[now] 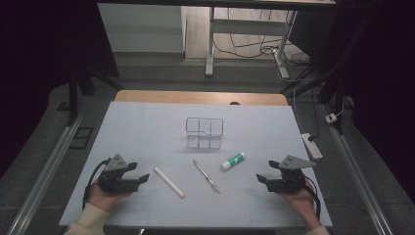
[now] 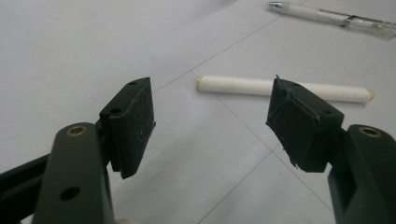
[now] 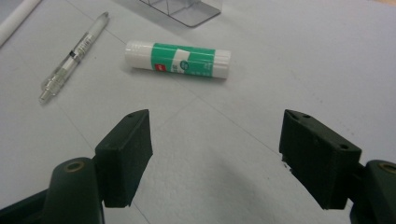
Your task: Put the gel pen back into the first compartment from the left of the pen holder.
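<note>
In the left gripper view the right jaw covers part of the white stick [image 2: 243,86]; the pen [image 2: 327,15] is cut off, perhaps its clip end.

In the right gripper view the clear organiser [image 3: 187,11] is cropped at top.

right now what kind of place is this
Probably a lab or workshop recording station: a white-covered table with a few set-out props, bare desk frames and loose cables on the floor behind, and a power strip alongside.

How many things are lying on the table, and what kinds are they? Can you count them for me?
Clear see-through box with compartments: 1
Clear plastic pen: 1
White and green glue stick: 1
Long white stick, like chalk: 1
Black hand-held gripper: 2, the left one and the right one, both open
Total: 6
</note>
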A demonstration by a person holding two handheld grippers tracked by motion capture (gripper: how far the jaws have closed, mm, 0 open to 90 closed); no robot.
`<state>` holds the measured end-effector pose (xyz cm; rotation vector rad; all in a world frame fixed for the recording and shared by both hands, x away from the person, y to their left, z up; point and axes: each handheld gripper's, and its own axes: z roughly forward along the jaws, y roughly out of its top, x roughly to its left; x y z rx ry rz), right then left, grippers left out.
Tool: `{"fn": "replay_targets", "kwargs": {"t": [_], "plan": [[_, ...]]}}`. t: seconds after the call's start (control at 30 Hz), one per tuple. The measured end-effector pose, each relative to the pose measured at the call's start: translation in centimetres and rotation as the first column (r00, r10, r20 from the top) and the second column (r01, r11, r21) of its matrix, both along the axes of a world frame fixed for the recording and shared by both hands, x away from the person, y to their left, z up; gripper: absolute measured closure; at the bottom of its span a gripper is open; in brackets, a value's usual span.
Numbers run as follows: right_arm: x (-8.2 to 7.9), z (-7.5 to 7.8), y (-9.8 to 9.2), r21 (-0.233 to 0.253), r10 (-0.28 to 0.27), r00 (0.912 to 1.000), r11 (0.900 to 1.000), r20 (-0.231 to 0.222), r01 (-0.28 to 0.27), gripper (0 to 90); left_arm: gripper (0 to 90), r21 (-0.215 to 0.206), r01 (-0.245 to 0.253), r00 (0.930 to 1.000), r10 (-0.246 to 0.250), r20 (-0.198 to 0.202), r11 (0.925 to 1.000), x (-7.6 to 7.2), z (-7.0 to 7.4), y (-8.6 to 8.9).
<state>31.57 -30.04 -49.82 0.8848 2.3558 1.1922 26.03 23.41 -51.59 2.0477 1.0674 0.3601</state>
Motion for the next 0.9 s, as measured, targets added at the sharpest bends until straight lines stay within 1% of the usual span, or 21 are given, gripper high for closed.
{"fn": "replay_targets", "kwargs": {"t": [0.1, 0.27, 0.37, 0.47, 0.5, 0.6, 0.63, 0.67, 0.73, 0.77, 0.9], "plan": [[0.0, 0.1, 0.2, 0.013, 0.009, 0.9999, 1.000, 0.013, -0.009, 23.6, 31.5, -0.001, 0.003, 1.0000, -0.003, -0.003, 1.0000, 0.1, -0.1, -0.1], [0.0, 0.3, 0.5, 0.019, 0.014, 0.9999, 1.000, 0.008, -0.014, 23.3, 31.5, -0.014, 0.005, 1.0000, -0.005, -0.004, 0.9999, 0.4, 0.0, -0.3], [0.0, 0.5, 1.0, 0.030, 0.018, 0.9998, 0.999, 0.009, -0.018, 23.2, 31.3, -0.008, 0.019, 0.9998, -0.019, 0.000, 0.9998, 0.5, 0.0, -0.5], [-0.1, 0.7, 1.6, 0.019, 0.020, 0.9996, 1.000, 0.021, -0.021, 23.0, 31.1, -0.008, 0.025, 0.9997, -0.025, 0.001, 0.9997, 0.5, 0.0, -0.5], [-0.1, 0.9, 2.1, 0.018, 0.033, 0.9993, 0.999, 0.017, -0.033, 22.9, 31.0, -0.013, 0.022, 0.9998, -0.022, -0.001, 0.9997, 0.5, 0.0, -0.4], [0.1, 1.2, 2.9, 0.014, 0.039, 0.9992, 0.999, 0.010, -0.039, 22.9, 30.2, -0.015, 0.017, 0.9999, -0.017, 0.001, 0.9997, 0.5, 0.0, -0.3], [0.1, 1.2, 2.9, 0.014, 0.039, 0.9992, 0.999, 0.010, -0.039, 22.9, 29.6, -0.013, 0.017, 0.9999, -0.017, 0.000, 0.9998, 0.5, 0.0, -0.3], [0.3, 1.4, 3.5, 0.013, 0.046, 0.9989, 0.999, 0.003, -0.046, 23.1, 29.0, -0.009, 0.015, 0.9999, -0.015, -0.004, 0.9999, 0.6, -0.1, -0.4], [0.4, 1.5, 3.8, 0.015, 0.049, 0.9988, 0.999, 0.002, -0.049, 23.2, 28.3, -0.009, 0.013, 0.9999, -0.013, -0.005, 0.9999, 0.6, -0.1, -0.4], [0.5, 1.6, 4.4, 0.010, 0.055, 0.9985, 0.998, -0.005, -0.054, 23.5, 27.2, -0.010, 0.011, 0.9999, -0.011, -0.005, 0.9999, 0.6, -0.1, -0.4], [0.8, 1.8, 5.0, 0.018, 0.062, 0.9980, 0.998, -0.011, -0.062, 24.0, 25.8, -0.015, 0.003, 1.0000, -0.003, -0.005, 0.9999, 0.7, 0.0, -0.3]]}}
